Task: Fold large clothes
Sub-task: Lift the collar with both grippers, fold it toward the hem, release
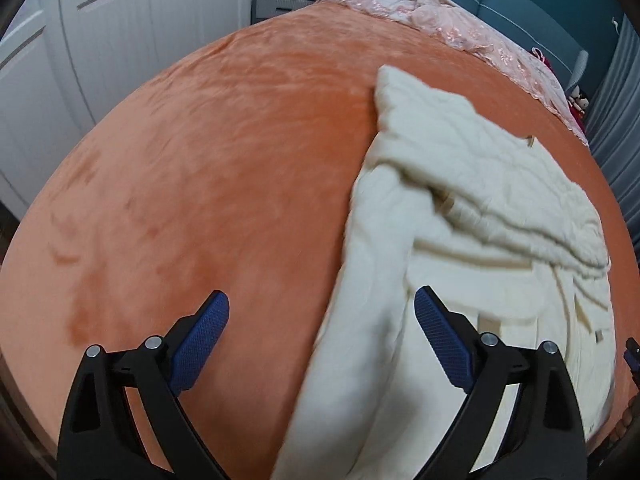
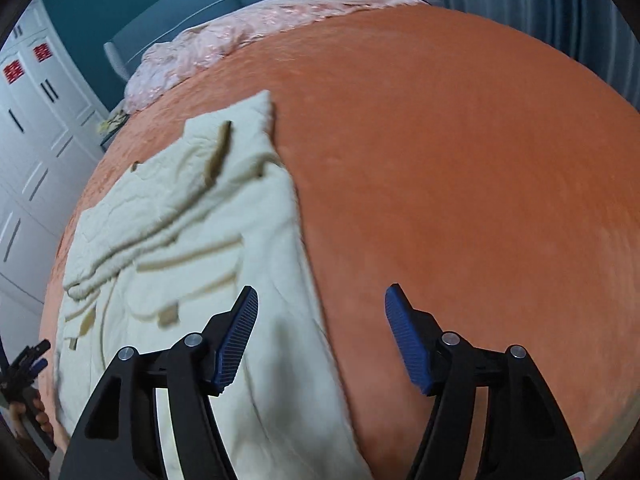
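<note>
Left wrist view looks steeply down from above the orange bedspread, with the cream garment on its right side. Right wrist view looks down the same way, garment on its left. Both share the garment, the bedspread and the pink bedding at the far end.

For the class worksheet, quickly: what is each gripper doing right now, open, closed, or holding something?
Left gripper: open, holding nothing, above the cream garment.
Right gripper: open, holding nothing.
</note>
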